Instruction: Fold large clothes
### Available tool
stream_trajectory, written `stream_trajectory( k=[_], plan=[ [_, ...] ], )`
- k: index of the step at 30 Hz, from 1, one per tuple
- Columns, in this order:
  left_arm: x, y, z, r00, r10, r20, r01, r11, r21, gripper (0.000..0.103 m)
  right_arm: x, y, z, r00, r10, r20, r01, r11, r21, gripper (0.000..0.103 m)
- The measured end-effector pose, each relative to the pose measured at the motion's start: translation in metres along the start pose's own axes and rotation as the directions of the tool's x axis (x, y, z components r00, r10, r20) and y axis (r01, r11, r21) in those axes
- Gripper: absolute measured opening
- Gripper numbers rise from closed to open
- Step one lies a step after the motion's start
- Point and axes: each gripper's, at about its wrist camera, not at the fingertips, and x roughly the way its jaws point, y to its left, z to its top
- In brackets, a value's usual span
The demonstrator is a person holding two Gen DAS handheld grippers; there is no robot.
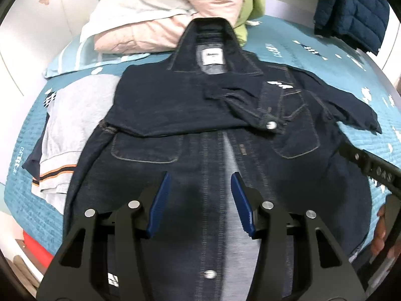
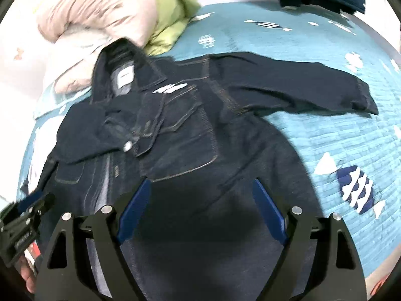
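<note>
Left wrist view shows the dark denim jacket (image 1: pixel 200 125) flat on the teal quilted bedspread (image 1: pixel 363 80), one sleeve folded across; both grippers (image 1: pixel 200 200) (image 2: pixel 200 208) hover wide, empty; next, the outstretched sleeve (image 2: pixel 313 85)

We're working over a bed (image 1: pixel 323 57) covered in a teal quilted spread with white and navy fish prints. Lying on it: a dark denim jacket (image 1: pixel 200 115), spread front-up, collar toward the pillows, one sleeve folded across its chest, the other stretching out flat on the spread. A grey shirt (image 1: pixel 67 130) is lying partly under the jacket's side. Pink pillows (image 1: pixel 140 25), a lime-green garment (image 2: pixel 173 12) and a navy puffer jacket (image 1: pixel 351 12) are sitting at the far end.
</note>
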Motion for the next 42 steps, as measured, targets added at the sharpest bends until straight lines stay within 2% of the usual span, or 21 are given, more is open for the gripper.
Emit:
stream_trajectory(
  k=[3,5,6,9,11,14,17,19,20,22,24,27,29,31,33,35,37,38,39,42],
  plan=[
    [0.004,-0.015,0.003,0.999,-0.032,-0.013,0.032,0.999,-0.007,0.051,-0.001,-0.024,0.013,1.0,-0.005,0.028,0.004,0.999,0.038,0.08],
    [0.009,-0.029,0.007,0.998,-0.056,-0.029,0.055,0.998,-0.002,0.051,0.001,-0.048,0.022,0.998,-0.051,0.045,0.048,0.996,0.073,0.081],
    [0.014,-0.039,0.01,0.997,-0.06,-0.039,0.06,0.998,0.007,0.051,0.002,-0.062,0.028,0.997,-0.069,0.04,0.064,0.992,0.106,0.081],
    [0.024,-0.066,0.02,0.997,-0.061,-0.046,0.063,0.997,0.042,0.051,0.0,-0.105,0.045,0.997,-0.048,0.066,0.033,0.976,0.216,0.081],
    [0.033,-0.084,0.028,0.996,-0.067,-0.058,0.071,0.995,0.064,0.051,-0.001,-0.134,0.057,0.995,-0.077,0.071,0.054,0.957,0.286,0.081],
    [0.044,-0.111,0.045,0.994,-0.086,-0.065,0.091,0.993,0.078,0.05,0.003,-0.173,0.066,0.994,-0.089,0.066,0.057,0.923,0.381,0.081],
    [0.056,-0.134,0.065,0.99,-0.126,-0.067,0.131,0.988,0.085,0.047,0.014,-0.211,0.067,0.996,-0.072,0.048,0.039,0.871,0.489,0.081],
    [0.064,-0.15,0.079,0.989,-0.13,-0.076,0.137,0.986,0.09,0.037,0.025,-0.236,0.066,0.999,-0.001,0.049,-0.028,0.804,0.594,0.081],
    [0.067,-0.157,0.087,0.987,-0.138,-0.079,0.145,0.985,0.093,0.034,0.03,-0.242,0.068,0.999,0.029,0.038,-0.046,0.786,0.617,0.081],
    [0.074,-0.169,0.102,0.983,-0.159,-0.089,0.166,0.983,0.084,0.028,0.035,-0.255,0.075,0.999,0.036,0.028,-0.046,0.777,0.628,0.081],
    [0.083,-0.177,0.115,0.981,-0.169,-0.098,0.177,0.981,0.074,0.026,0.038,-0.263,0.081,1.0,0.019,0.023,-0.029,0.782,0.623,0.081],
    [0.098,-0.187,0.134,0.971,-0.203,-0.123,0.211,0.976,0.054,0.015,0.051,-0.279,0.087,0.996,0.079,0.035,-0.083,0.759,0.646,0.081],
    [0.106,-0.195,0.142,0.968,-0.212,-0.134,0.22,0.974,0.052,0.014,0.054,-0.285,0.089,0.992,0.105,0.065,-0.122,0.747,0.653,0.081],
    [0.119,-0.204,0.148,0.969,-0.205,-0.139,0.216,0.974,0.065,0.008,0.056,-0.293,0.092,0.983,0.146,0.113,-0.184,0.722,0.666,0.081],
    [0.136,-0.213,0.151,0.965,-0.206,-0.164,0.219,0.973,0.065,0.006,0.062,-0.298,0.092,0.978,0.158,0.134,-0.206,0.705,0.679,0.081],
    [0.153,-0.22,0.152,0.954,-0.22,-0.206,0.238,0.969,0.065,0.006,0.064,-0.298,0.097,0.98,0.147,0.132,-0.198,0.726,0.659,0.081],
    [0.172,-0.227,0.147,0.962,-0.143,-0.232,0.17,0.98,0.102,0.003,0.062,-0.291,0.105,0.993,0.065,0.096,-0.11,0.789,0.605,0.06],
    [0.182,-0.228,0.144,0.96,-0.122,-0.251,0.151,0.983,0.102,0.003,0.063,-0.289,0.106,0.996,0.036,0.082,-0.077,0.807,0.585,0.04],
    [0.194,-0.228,0.14,0.956,-0.116,-0.268,0.144,0.986,0.088,0.003,0.064,-0.287,0.107,0.997,0.024,0.076,-0.063,0.817,0.573,0.027],
    [0.199,-0.224,0.138,0.96,-0.122,-0.254,0.142,0.988,0.064,0.003,0.064,-0.291,0.104,0.995,0.046,0.086,-0.089,0.792,0.605,0.018]
  ],
)
